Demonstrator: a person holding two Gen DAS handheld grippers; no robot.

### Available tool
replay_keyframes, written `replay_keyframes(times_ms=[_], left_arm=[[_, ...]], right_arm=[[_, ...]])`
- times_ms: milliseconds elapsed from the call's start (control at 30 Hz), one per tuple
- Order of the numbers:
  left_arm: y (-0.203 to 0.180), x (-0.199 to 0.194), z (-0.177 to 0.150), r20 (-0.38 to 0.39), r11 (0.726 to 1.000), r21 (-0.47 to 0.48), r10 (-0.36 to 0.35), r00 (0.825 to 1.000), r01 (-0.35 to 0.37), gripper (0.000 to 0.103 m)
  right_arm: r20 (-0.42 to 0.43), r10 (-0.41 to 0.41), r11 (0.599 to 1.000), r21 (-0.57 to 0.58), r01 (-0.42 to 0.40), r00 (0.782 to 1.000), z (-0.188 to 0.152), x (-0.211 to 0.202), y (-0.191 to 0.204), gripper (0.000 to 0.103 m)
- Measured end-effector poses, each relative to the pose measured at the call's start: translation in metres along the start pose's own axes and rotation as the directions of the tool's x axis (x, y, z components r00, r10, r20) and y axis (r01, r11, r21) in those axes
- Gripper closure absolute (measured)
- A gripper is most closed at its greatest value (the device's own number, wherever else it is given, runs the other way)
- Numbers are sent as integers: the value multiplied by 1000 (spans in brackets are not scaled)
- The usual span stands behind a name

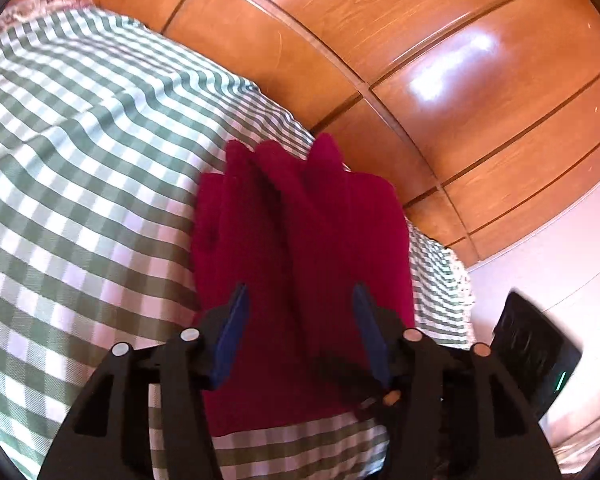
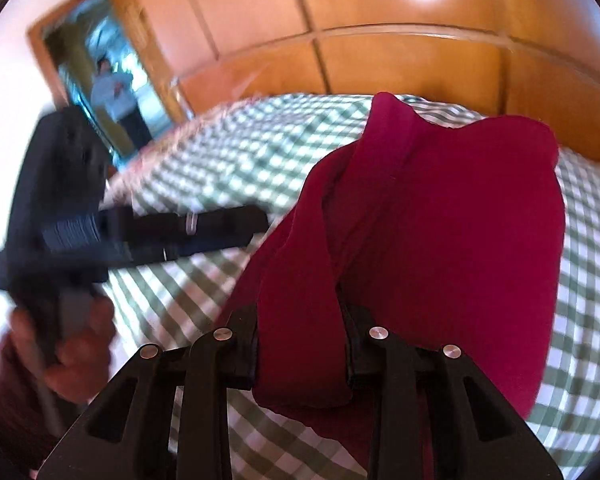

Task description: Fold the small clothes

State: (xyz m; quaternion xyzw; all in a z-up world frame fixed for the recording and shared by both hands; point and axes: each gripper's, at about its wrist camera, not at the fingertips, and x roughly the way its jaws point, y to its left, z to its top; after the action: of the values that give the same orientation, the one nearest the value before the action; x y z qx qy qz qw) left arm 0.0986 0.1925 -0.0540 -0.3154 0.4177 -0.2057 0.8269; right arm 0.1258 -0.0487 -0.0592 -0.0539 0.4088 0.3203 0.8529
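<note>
A dark red garment [image 1: 300, 220] lies crumpled on a green-and-white checked bedcover [image 1: 80, 160]. In the left wrist view my left gripper [image 1: 300, 286] hovers over the garment's near part. Its blue pads [image 1: 232, 328] stand well apart and press on nothing, so it is open. In the right wrist view my right gripper [image 2: 302, 312] is shut on a bunched fold of the red garment [image 2: 440, 220]. The fold hides the fingertips and the rest of the cloth drapes away over the checked cover [image 2: 220, 160]. The left gripper [image 2: 256, 224] shows blurred at the left, held by a hand [image 2: 80, 344], its fingers pointing at the garment's edge.
Glossy wooden wardrobe doors [image 1: 420, 60] stand right behind the bed. A mirror [image 2: 100, 72] at the far left reflects a person. A black device with a green light [image 1: 536, 356] sits at the right edge of the left wrist view, against a white wall [image 1: 560, 260].
</note>
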Motion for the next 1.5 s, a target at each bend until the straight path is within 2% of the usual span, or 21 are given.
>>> replay_keyframes(times_ms=[133, 200, 233, 267, 300, 433, 533, 633, 700, 800, 900, 967, 1067, 1133, 1200, 1267, 1300, 1400, 1500], left_arm=[[1, 13, 10, -43, 996, -49, -73, 996, 71, 37], [-1, 21, 14, -64, 993, -68, -103, 993, 98, 33], [-2, 25, 16, -72, 992, -75, -102, 992, 97, 32], [-5, 31, 18, -87, 992, -81, -103, 991, 97, 29], [-7, 35, 19, -98, 992, -78, -105, 990, 98, 28], [-16, 48, 24, -146, 999, -38, -31, 989, 26, 28], [-25, 53, 24, -171, 999, 21, 28, 985, -25, 30], [-37, 57, 24, -167, 995, 75, 81, 983, -69, 47], [-45, 59, 24, -145, 985, 133, 134, 980, -115, 82], [-56, 45, 24, -78, 971, 192, 158, 984, -140, 85], [-55, 22, 24, -23, 966, 212, 153, 988, -145, 85], [-47, 19, 22, -12, 959, 217, 187, 982, -180, 85], [-19, 34, 11, -58, 932, 211, 312, 948, -294, 84], [-3, 40, 2, -57, 928, 193, 334, 941, -318, 78], [-2, 35, 0, -27, 933, 173, 323, 946, -314, 76], [-7, 30, -1, 4, 925, 177, 342, 940, -337, 69], [-12, 27, -2, 32, 913, 191, 362, 931, -362, 64], [-21, 24, -4, 75, 883, 228, 404, 912, -410, 60], [-29, 22, -8, 112, 852, 254, 445, 889, -458, 56]], right_arm=[[21, -15, 998, -68, 16, 1000, -10, -7, 3, 72], [33, 30, 997, -66, -28, 999, -9, -13, 2, 63], [37, 62, 996, -61, -60, 997, -8, -16, 3, 46], [43, 91, 994, -64, -88, 995, -8, -19, 6, 41], [54, 104, 992, -73, -100, 993, -8, -24, 10, 41], [67, 189, 982, -12, -189, 980, -19, -54, -5, 41], [98, 178, 982, 50, -183, 979, -31, -81, -30, 41], [122, 96, 987, 119, -111, 988, -47, -106, -63, 41], [115, 43, 986, 155, -60, 992, -56, -113, -80, 41], [103, 14, 984, 174, -32, 995, -64, -113, -89, 44], [98, 48, 986, 152, -63, 994, -61, -102, -76, 49], [72, 64, 990, 125, -73, 995, -57, -87, -61, 49], [-15, 18, 997, 82, -17, 1000, -62, -50, -45, 49], [-27, -22, 999, 42, 24, 999, -67, -38, -36, 49], [-23, -52, 999, 16, 52, 998, -69, -38, -31, 48], [-33, -29, 999, 19, 30, 999, -66, -43, -35, 48], [-37, -8, 1000, 27, 9, 999, -63, -48, -39, 48], [-2, 38, 997, 68, -38, 999, -51, -68, -56, 48], [51, 15, 993, 118, -21, 999, -33, -82, -73, 48]])
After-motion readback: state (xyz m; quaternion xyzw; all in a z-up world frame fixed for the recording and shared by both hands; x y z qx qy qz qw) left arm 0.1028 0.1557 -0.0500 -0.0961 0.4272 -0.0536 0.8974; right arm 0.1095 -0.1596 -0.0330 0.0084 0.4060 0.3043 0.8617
